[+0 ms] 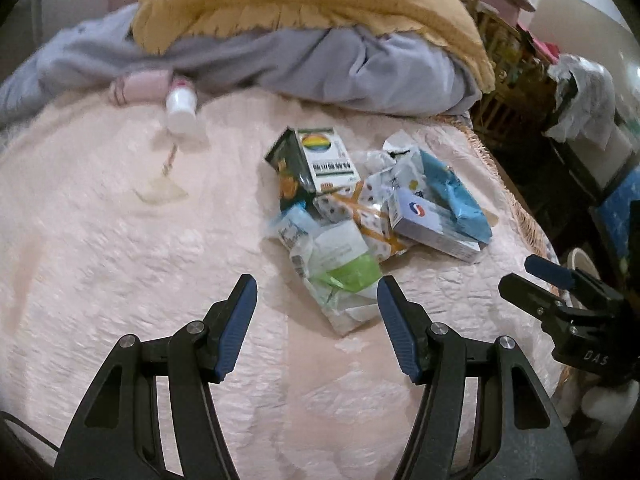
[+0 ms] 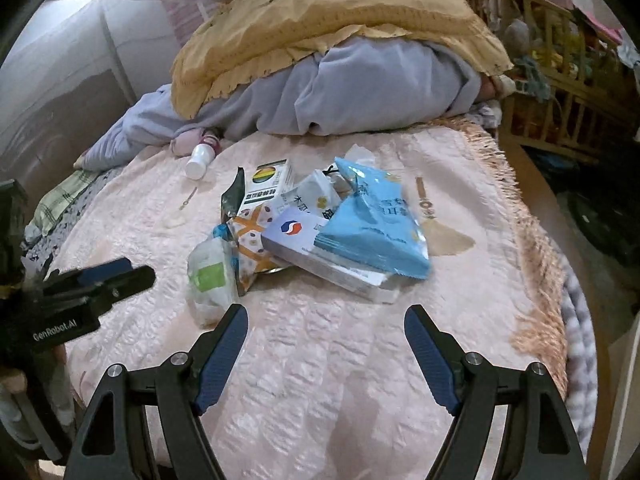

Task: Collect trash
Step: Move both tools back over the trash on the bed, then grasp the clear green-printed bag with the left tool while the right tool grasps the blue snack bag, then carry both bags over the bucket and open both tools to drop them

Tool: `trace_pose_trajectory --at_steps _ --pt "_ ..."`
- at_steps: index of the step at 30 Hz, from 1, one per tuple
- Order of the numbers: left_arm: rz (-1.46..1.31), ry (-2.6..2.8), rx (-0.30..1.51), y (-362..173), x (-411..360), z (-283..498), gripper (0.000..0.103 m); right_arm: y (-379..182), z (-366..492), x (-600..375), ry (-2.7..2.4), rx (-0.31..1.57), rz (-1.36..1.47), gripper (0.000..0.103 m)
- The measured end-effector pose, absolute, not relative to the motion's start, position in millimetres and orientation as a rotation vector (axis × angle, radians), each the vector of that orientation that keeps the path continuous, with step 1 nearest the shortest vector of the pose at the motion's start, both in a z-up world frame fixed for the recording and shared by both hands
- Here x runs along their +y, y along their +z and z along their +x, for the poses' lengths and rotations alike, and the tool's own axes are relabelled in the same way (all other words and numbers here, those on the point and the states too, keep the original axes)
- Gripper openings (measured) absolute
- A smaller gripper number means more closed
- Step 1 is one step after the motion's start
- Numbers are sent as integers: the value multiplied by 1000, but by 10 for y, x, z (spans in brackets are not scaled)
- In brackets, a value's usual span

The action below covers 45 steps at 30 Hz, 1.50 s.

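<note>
Where trash pile (image 1: 360, 216) litters the blanket (image 1: 120, 240), both grippers (image 1: 316, 304) (image 2: 324, 336) wide, empty.

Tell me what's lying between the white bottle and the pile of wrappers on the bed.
Only bare pink bedspread with a faint stain separates the white bottle from the trash pile, clearest in the right wrist view.

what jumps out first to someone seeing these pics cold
A heap of trash in the middle of the pink bedspread, topped by a bright blue bag lying on a white box. Behind it sits a yellow blanket piled on grey bedding. Both the left gripper and right gripper are open and empty, just short of the heap.
</note>
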<state>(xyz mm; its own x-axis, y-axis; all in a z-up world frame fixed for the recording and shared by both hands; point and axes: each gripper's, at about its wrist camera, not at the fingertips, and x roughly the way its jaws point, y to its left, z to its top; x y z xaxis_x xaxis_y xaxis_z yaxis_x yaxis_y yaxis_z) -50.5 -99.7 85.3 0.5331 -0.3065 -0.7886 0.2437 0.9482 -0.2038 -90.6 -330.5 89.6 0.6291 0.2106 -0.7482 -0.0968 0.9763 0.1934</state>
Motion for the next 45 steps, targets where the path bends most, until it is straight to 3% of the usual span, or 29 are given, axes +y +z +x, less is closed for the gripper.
trace_pose_trajectory --at_steps 10,20,21,22,24,27,34,45 --pt "-134 -334 1006 545 -1218 -245 61 878 -249 -3661 103 887 192 84" --pt "-149 -329 1054 293 -1297 -49 61 493 363 -3729 141 993 304 83" --pt "-152 -337 1054 285 -1295 -54 59 478 356 -3725 143 991 308 80" --pt "-155 -343 1051 284 -1287 -65 56 485 335 -3719 149 981 304 70" --pt "-153 -360 1051 310 -1268 -108 42 519 277 -3702 169 965 298 65" --pt "-139 -371 1037 413 -1223 -201 33 637 116 -3662 171 930 252 62" --pt "-134 -418 991 751 -1175 -428 31 989 -396 -3610 194 846 214 62" --pt "-53 -464 928 1092 -1510 -754 31 1083 -1005 -3574 163 820 212 63"
